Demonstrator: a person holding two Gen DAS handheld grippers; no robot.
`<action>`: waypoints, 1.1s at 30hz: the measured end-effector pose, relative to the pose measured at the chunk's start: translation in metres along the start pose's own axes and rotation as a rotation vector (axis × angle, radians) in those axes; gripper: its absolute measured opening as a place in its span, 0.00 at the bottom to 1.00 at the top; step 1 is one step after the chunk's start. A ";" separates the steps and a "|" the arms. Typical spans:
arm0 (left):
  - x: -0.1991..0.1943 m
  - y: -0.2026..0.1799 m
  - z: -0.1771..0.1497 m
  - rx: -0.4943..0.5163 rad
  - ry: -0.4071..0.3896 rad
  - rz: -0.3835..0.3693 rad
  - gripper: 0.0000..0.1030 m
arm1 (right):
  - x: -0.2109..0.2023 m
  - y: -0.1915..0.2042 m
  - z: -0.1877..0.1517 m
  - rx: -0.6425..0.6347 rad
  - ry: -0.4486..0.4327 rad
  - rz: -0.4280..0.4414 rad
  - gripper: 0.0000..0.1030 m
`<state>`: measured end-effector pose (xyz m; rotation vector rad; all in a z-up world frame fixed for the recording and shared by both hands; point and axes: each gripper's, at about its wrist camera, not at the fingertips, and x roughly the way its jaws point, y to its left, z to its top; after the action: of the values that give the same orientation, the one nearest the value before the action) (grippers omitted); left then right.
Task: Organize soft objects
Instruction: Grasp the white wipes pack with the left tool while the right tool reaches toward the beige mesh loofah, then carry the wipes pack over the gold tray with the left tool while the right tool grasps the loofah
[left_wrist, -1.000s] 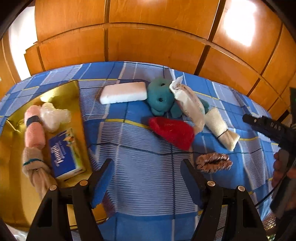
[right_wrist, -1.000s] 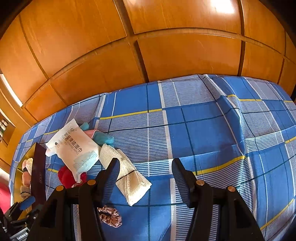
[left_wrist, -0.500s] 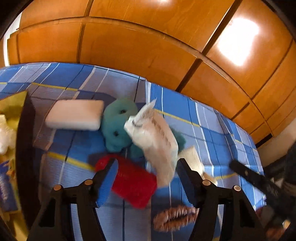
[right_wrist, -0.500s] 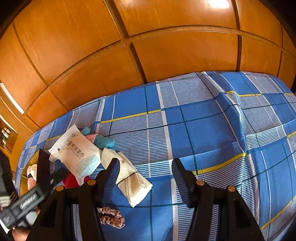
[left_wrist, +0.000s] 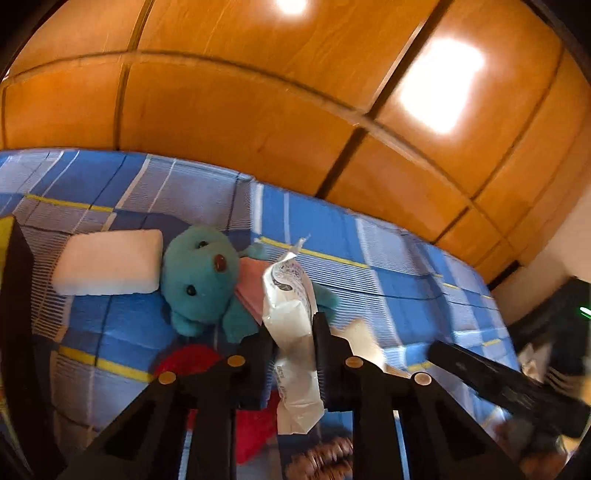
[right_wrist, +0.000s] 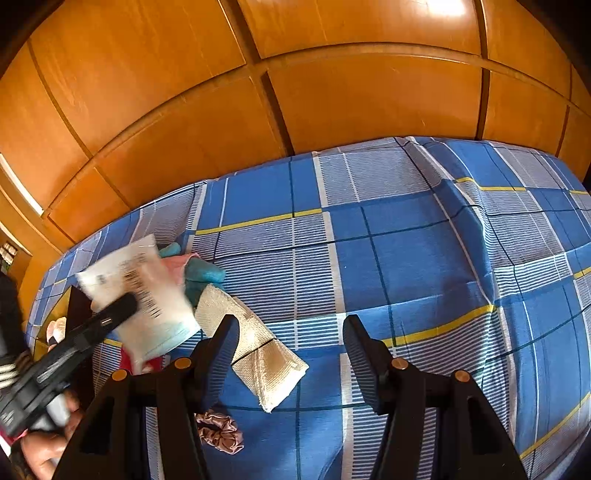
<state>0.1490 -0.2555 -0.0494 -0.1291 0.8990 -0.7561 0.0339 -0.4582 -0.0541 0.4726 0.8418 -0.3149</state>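
Observation:
My left gripper (left_wrist: 291, 336) is shut on a white wet-wipes pack (left_wrist: 291, 332) and holds it tilted above the blue plaid cloth (left_wrist: 388, 291). The pack shows blurred in the right wrist view (right_wrist: 147, 295). Under it lie a teal plush bear (left_wrist: 201, 280), a red fuzzy item (left_wrist: 192, 360) and a white sponge block (left_wrist: 110, 264). My right gripper (right_wrist: 290, 339) is open and empty above a rolled beige towel (right_wrist: 255, 347). A brown scrunchie (right_wrist: 221, 432) lies near its left finger.
A yellow tray's dark edge (left_wrist: 16, 295) stands at the far left. Wooden cabinet panels (right_wrist: 295, 92) rise behind the cloth. The cloth's right half (right_wrist: 461, 258) holds no objects. A hand (right_wrist: 40, 450) holds the left gripper at lower left.
My left gripper moved forward and right from the tray side, closed on the wet-wipes pack and lifted it. My right gripper stayed open and almost still.

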 end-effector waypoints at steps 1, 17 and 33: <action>-0.008 -0.002 -0.002 0.021 -0.001 -0.018 0.18 | 0.001 0.000 0.000 -0.002 0.001 -0.006 0.57; -0.067 -0.017 -0.091 0.170 0.256 -0.082 0.23 | 0.018 0.007 -0.008 -0.052 0.041 0.037 0.57; -0.044 -0.011 -0.106 0.055 0.279 -0.145 0.28 | 0.058 0.050 -0.021 -0.319 0.116 -0.016 0.57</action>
<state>0.0469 -0.2142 -0.0830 -0.0407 1.1413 -0.9484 0.0794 -0.4096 -0.0975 0.1874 0.9889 -0.1645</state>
